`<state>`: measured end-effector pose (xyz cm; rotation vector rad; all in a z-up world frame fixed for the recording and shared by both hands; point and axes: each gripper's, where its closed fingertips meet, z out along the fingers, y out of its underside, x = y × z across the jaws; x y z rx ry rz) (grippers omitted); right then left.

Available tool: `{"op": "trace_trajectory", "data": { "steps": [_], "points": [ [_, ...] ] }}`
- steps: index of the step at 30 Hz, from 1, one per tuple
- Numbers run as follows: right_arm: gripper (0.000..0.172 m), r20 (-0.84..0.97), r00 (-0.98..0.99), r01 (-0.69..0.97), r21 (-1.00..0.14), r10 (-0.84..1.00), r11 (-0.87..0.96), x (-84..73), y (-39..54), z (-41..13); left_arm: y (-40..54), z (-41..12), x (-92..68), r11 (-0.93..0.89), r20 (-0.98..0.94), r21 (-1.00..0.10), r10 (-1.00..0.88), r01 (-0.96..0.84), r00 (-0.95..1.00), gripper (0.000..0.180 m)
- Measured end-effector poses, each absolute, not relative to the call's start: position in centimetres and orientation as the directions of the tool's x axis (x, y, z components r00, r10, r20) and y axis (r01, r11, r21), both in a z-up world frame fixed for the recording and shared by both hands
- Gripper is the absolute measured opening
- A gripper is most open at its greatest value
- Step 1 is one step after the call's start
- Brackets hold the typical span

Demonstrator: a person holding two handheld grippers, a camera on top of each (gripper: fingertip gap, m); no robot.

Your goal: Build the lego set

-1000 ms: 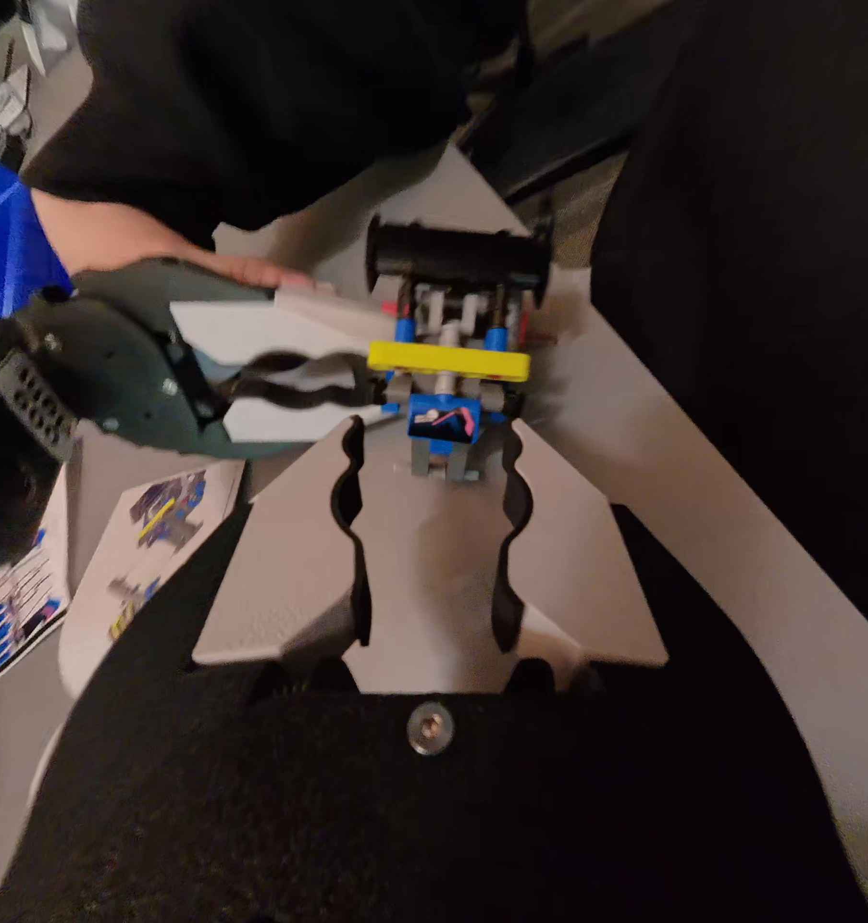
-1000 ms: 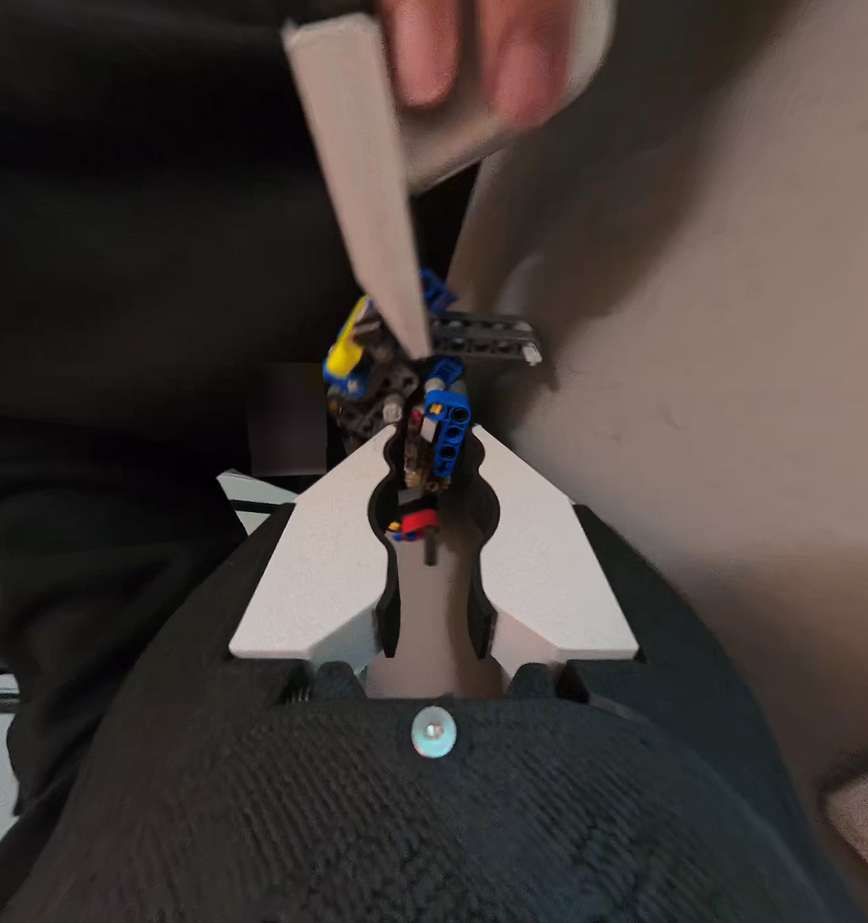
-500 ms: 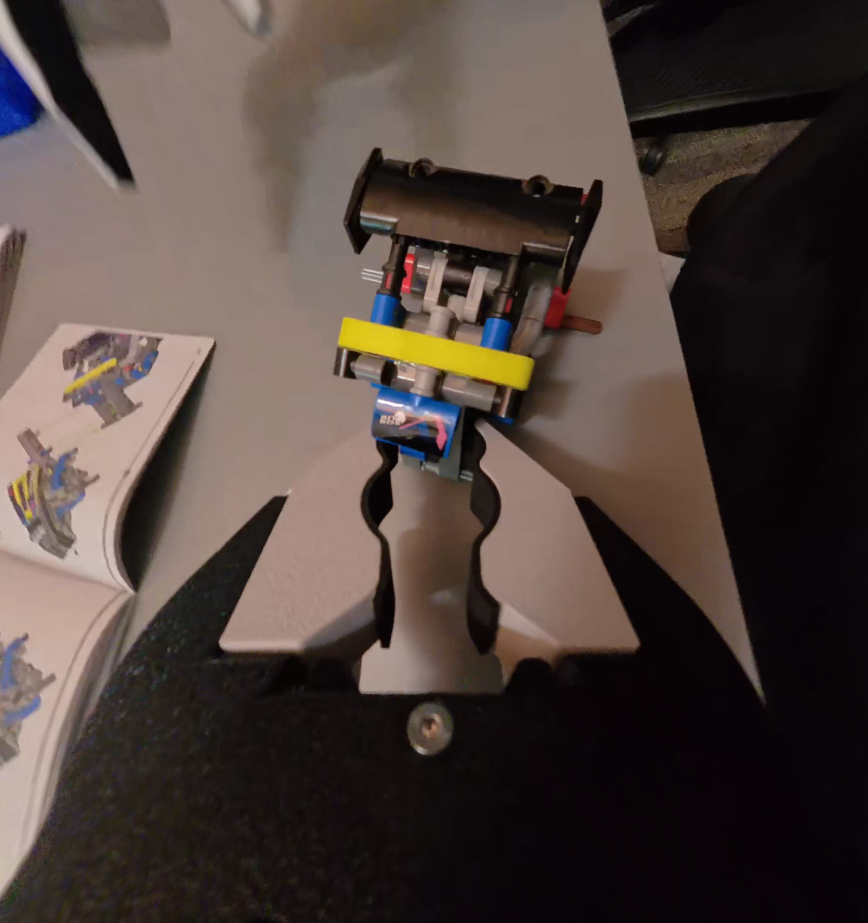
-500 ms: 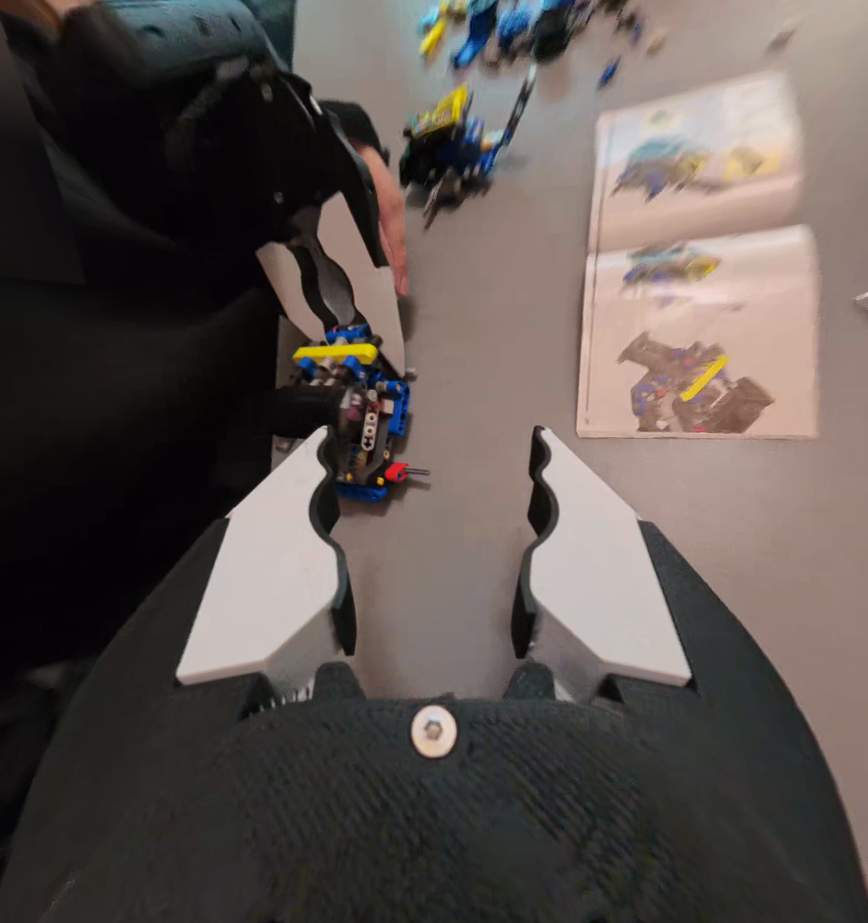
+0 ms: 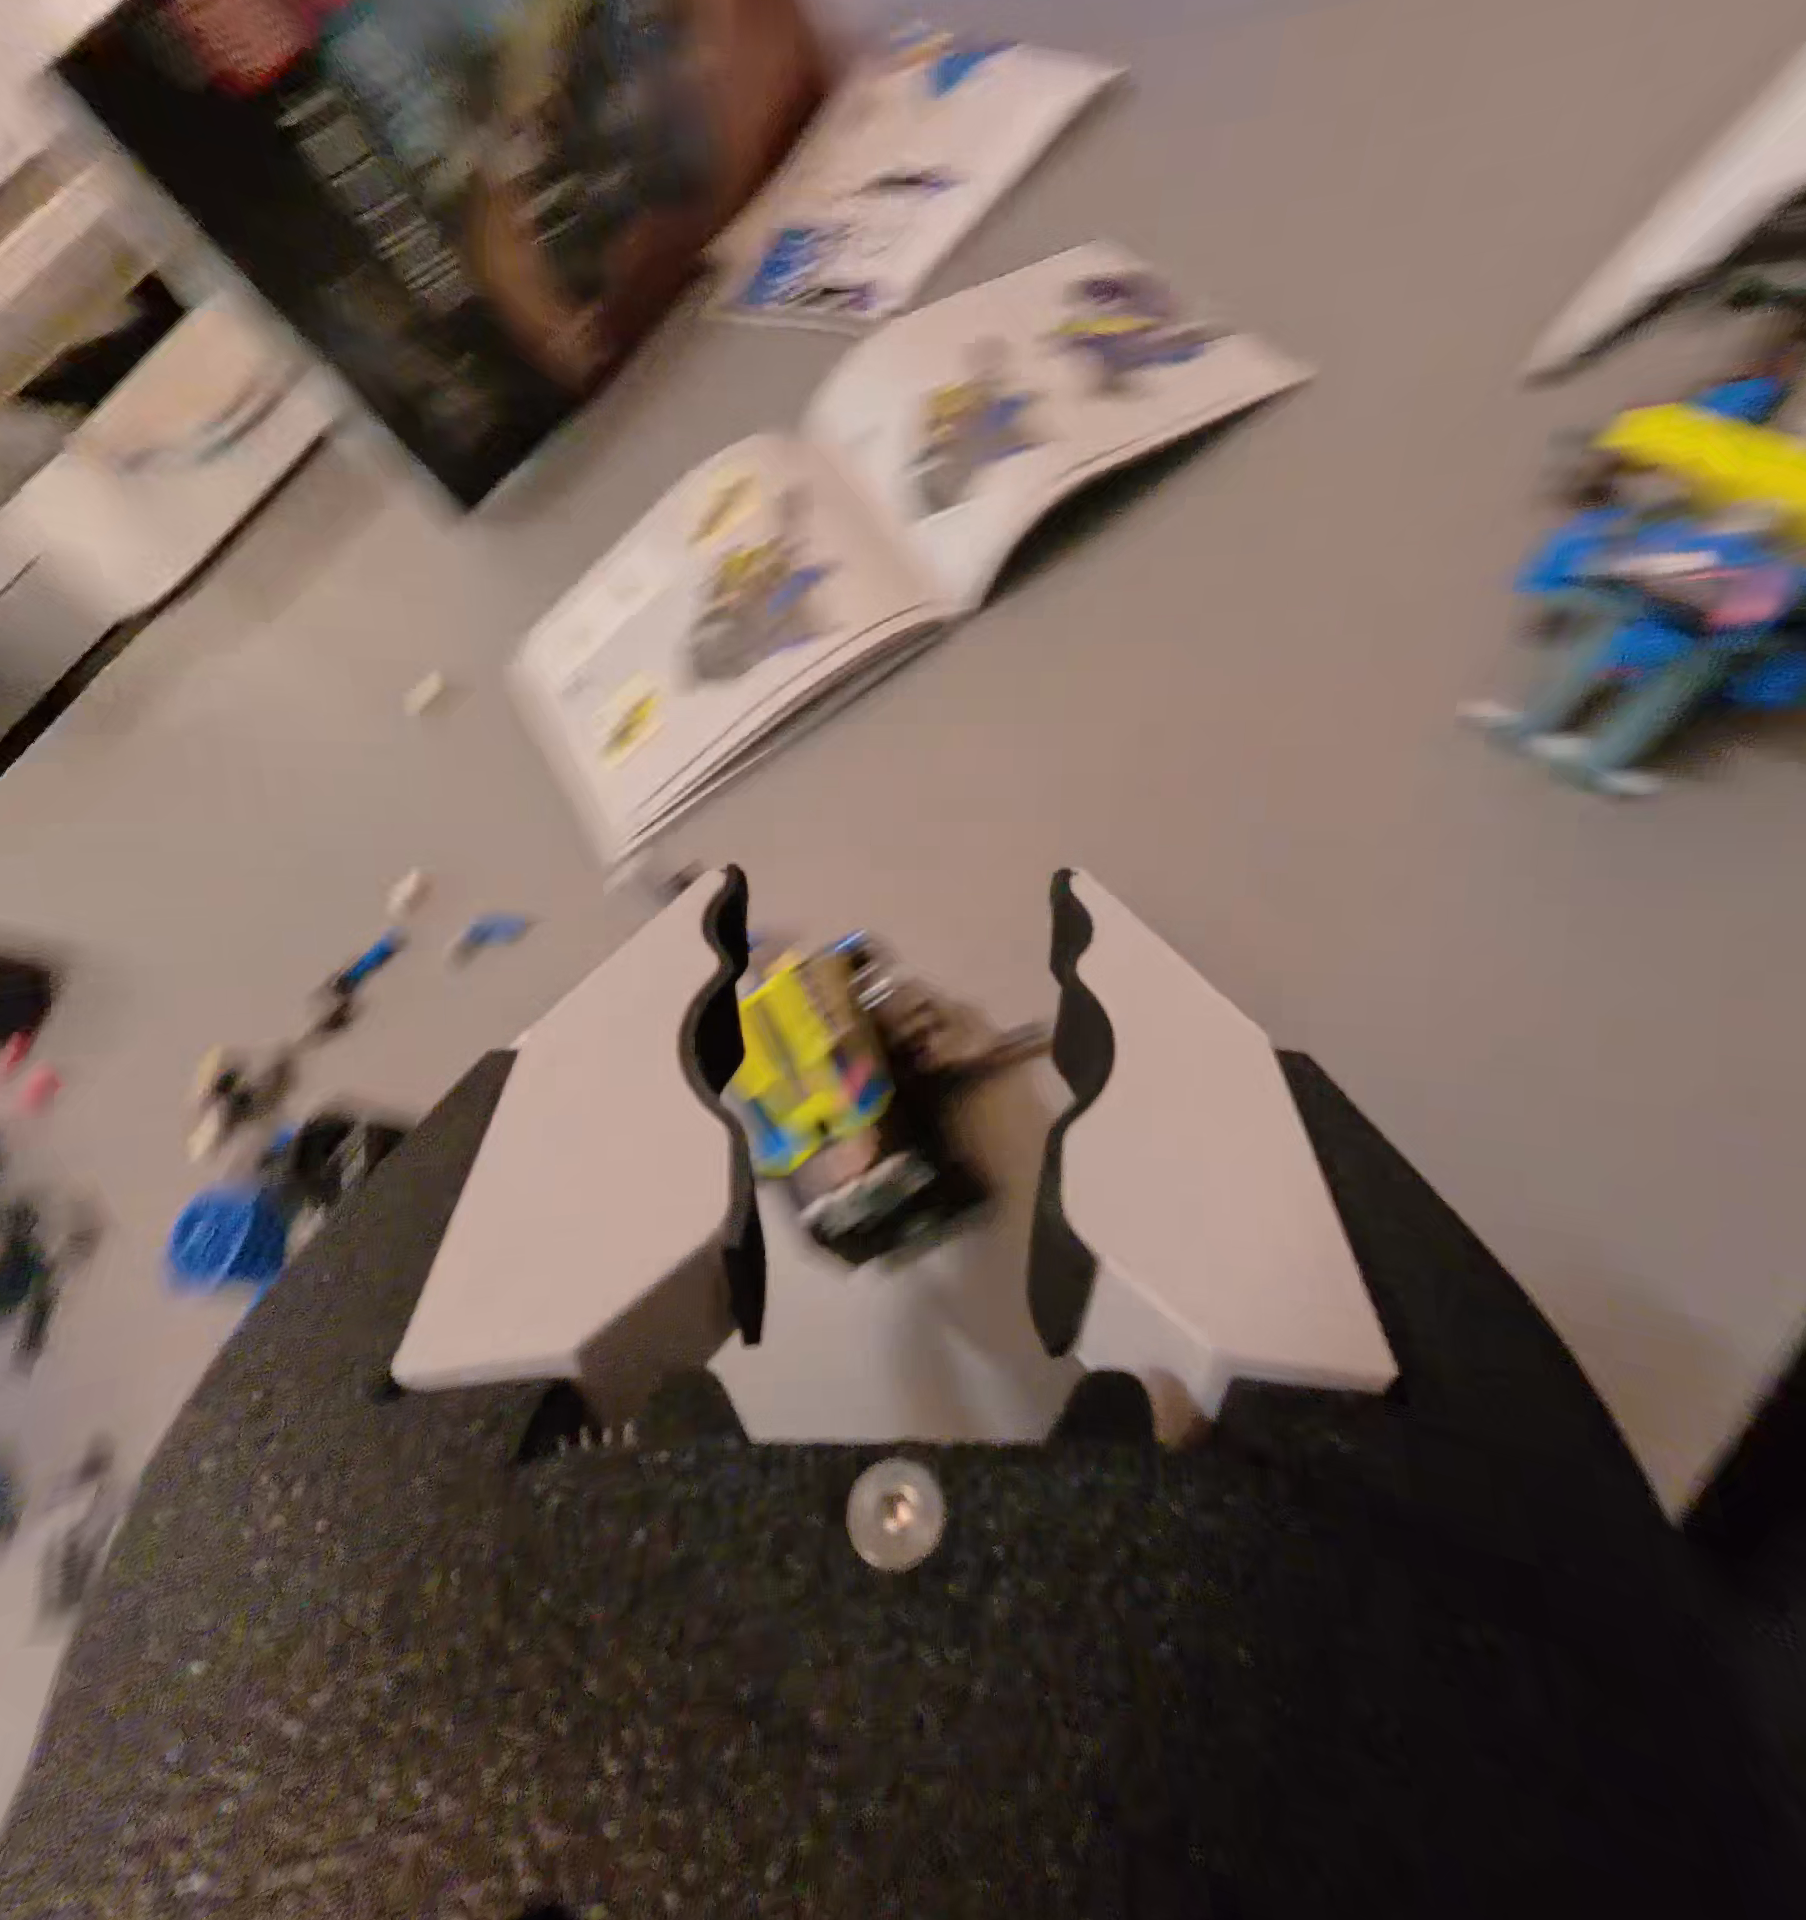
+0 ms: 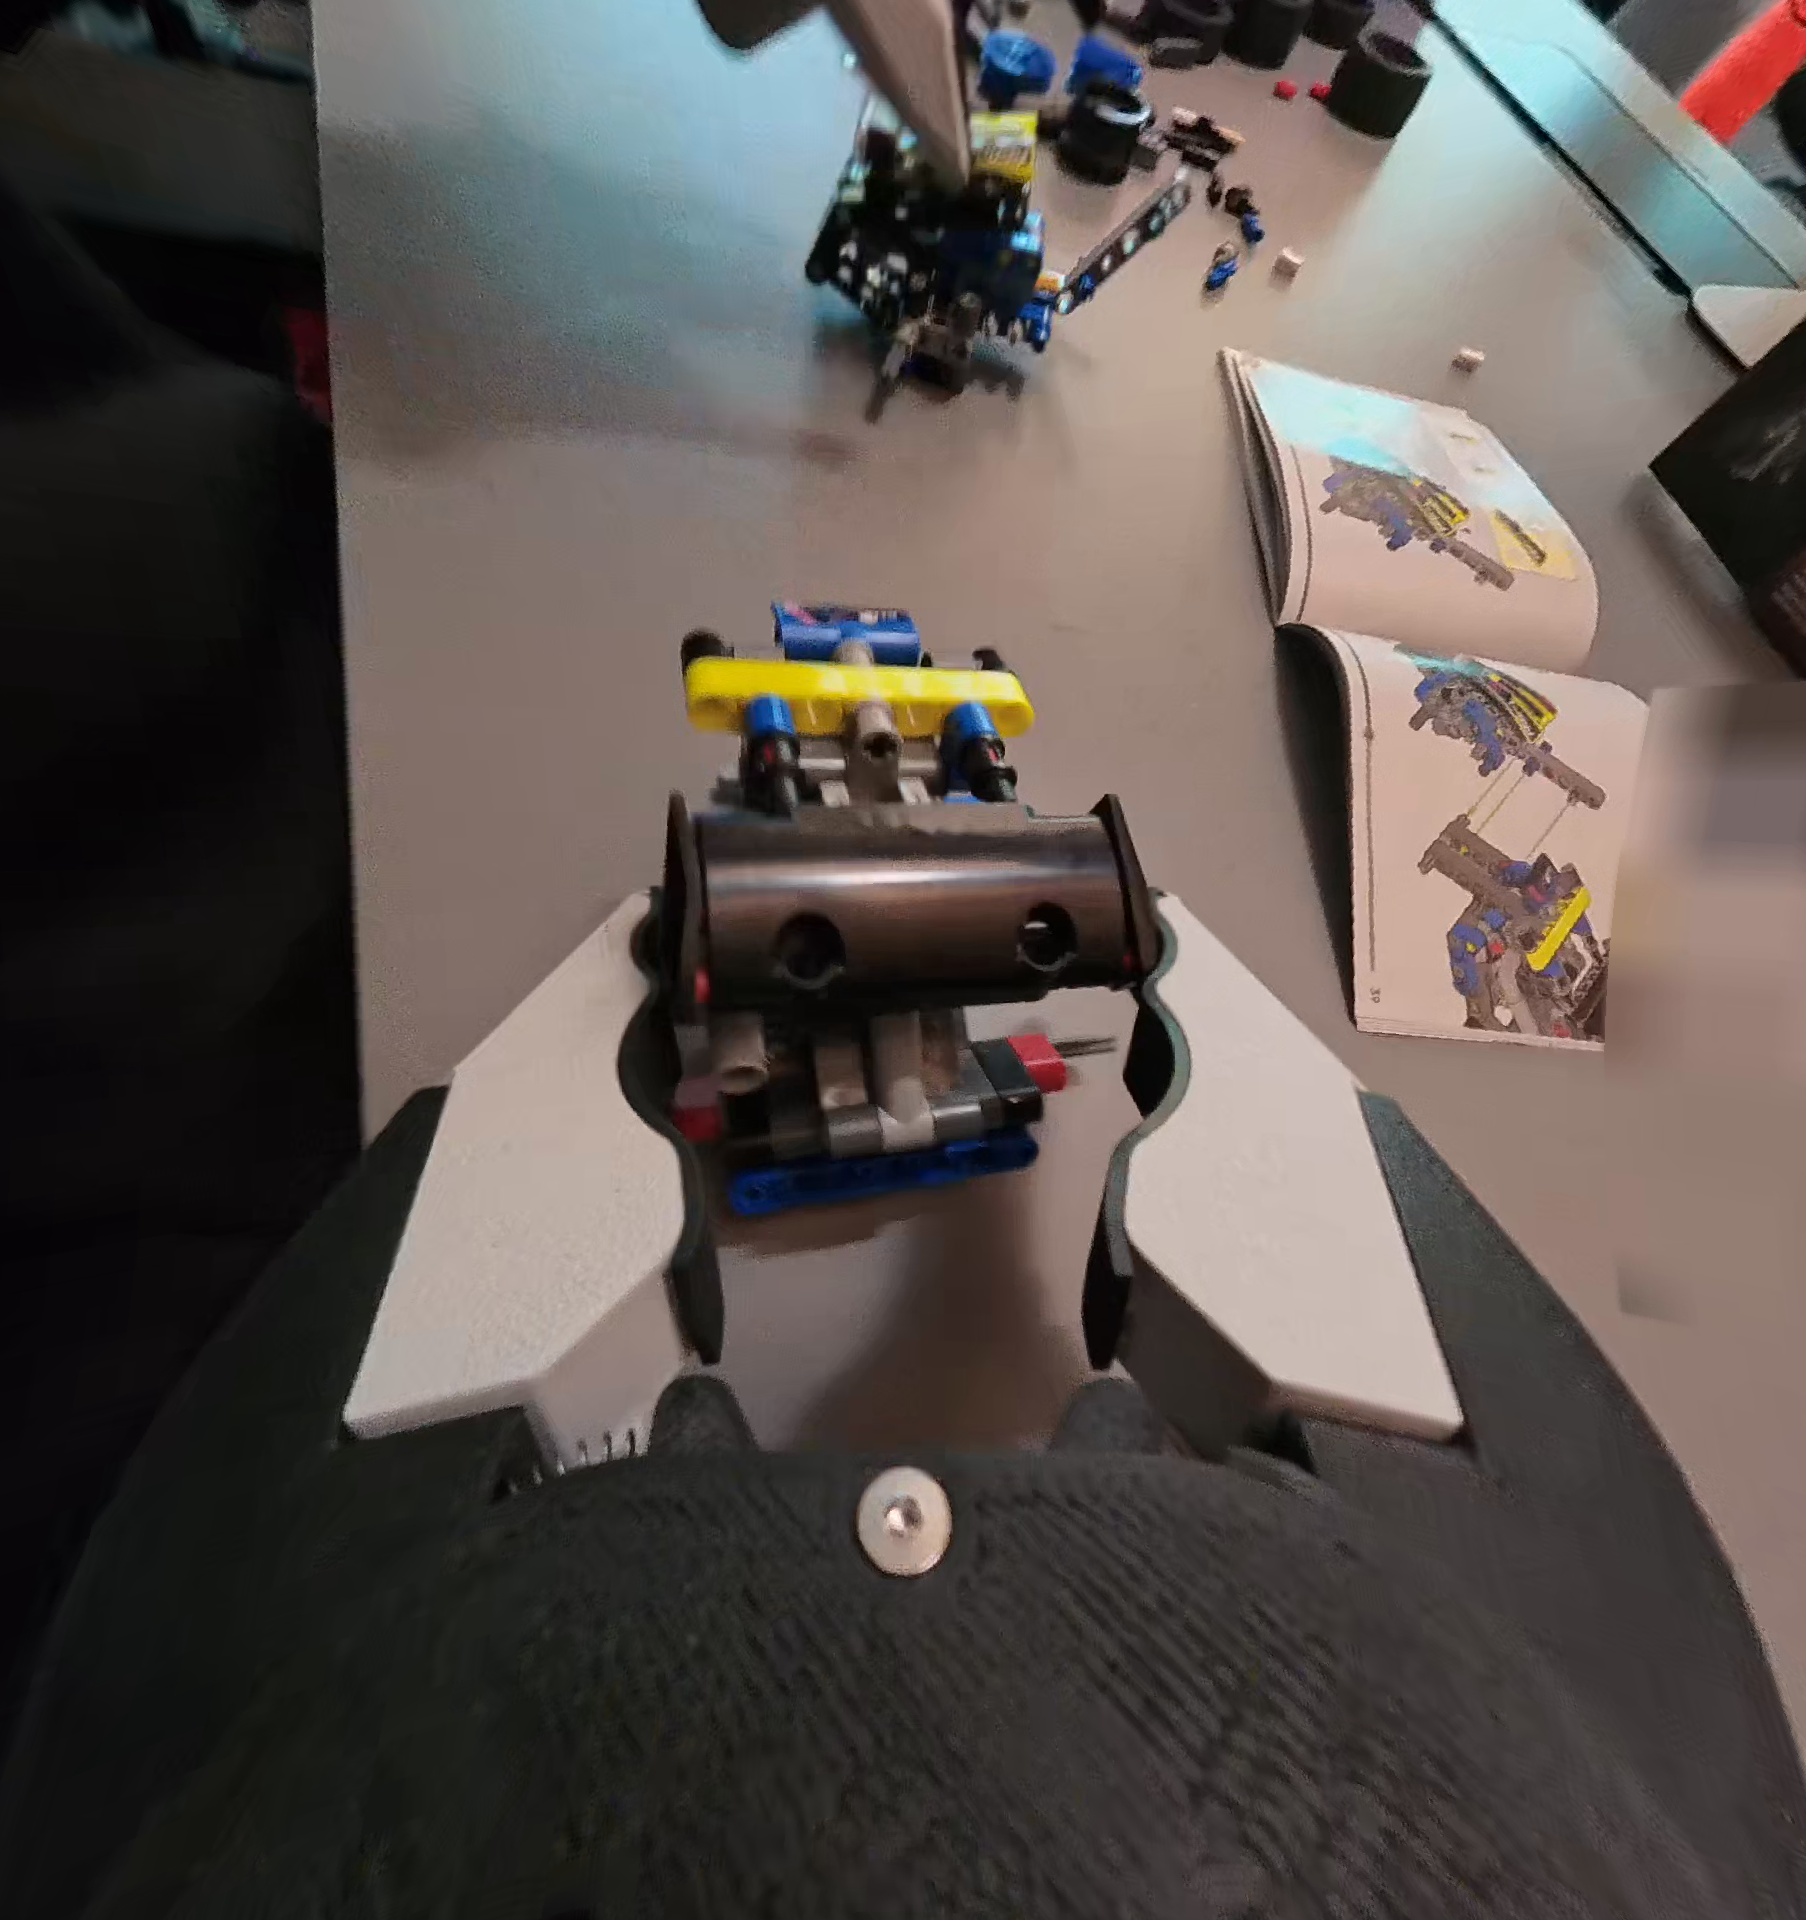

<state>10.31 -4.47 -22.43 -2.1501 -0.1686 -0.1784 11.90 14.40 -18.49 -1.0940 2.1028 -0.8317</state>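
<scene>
Grey table (image 6: 566,499): 2 brick models (image 6: 878,914), 2 booklets (image 6: 1418,540).

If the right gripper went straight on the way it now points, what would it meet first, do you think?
The small brick assembly: its black drum already sits between the right gripper's spread fingertips, so they would likely catch its end flanges at once. Whether they touch already is unclear.

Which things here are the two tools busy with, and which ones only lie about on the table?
At the tools:
- small model with black roller, between the fingers of the open right tool
- larger blue and black model, at the left tool

Lying about:
- open booklet
- dark box
- loose small parts
- black tyres
</scene>
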Motion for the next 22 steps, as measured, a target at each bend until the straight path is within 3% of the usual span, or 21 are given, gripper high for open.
{"op": "trace_trajectory", "data": {
  "steps": [4,8,11,16,19,22],
  "points": [
    [0.078,0.214,0.969,0.247,-0.808,0.125,-0.535,11.0,-4.0,-23.0,17.4,-22.2,10.8,0.288,-0.025,-0.716,-0.921,-0.636,-0.389,0.065],
    [0.076,0.23,0.963,0.27,-0.796,0.142,-0.542,10.9,-3.6,-23.2,16.3,-23.8,11.5,0.275,0.021,-0.711,-0.912,-0.647,-0.41,0.06],
    [0.069,0.225,0.963,0.268,-0.789,0.146,-0.553,10.9,-3.4,-23.4,15.0,-23.7,11.9,0.346,-0.001,-0.733,-0.862,-0.585,-0.508,0.054],
    [0.074,0.189,0.966,0.255,-0.804,0.175,-0.537,10.7,-2.9,-23.2,11.3,-23.4,10.7,0.571,-0.092,-0.733,-0.621,-0.369,-0.778,0.052],
    [0.058,0.139,0.96,0.256,-0.784,0.242,-0.566,10.0,-2.9,-23.9,9.1,-23.4,10.3,0.611,-0.089,-0.741,-0.502,-0.28,-0.86,0.052],
    [0.057,0.156,0.952,0.283,-0.775,0.262,-0.565,10.0,-2.6,-24.1,7.4,-23.5,9.8,0.607,-0.053,-0.766,-0.385,-0.21,-0.921,0.052]
  ]
}}
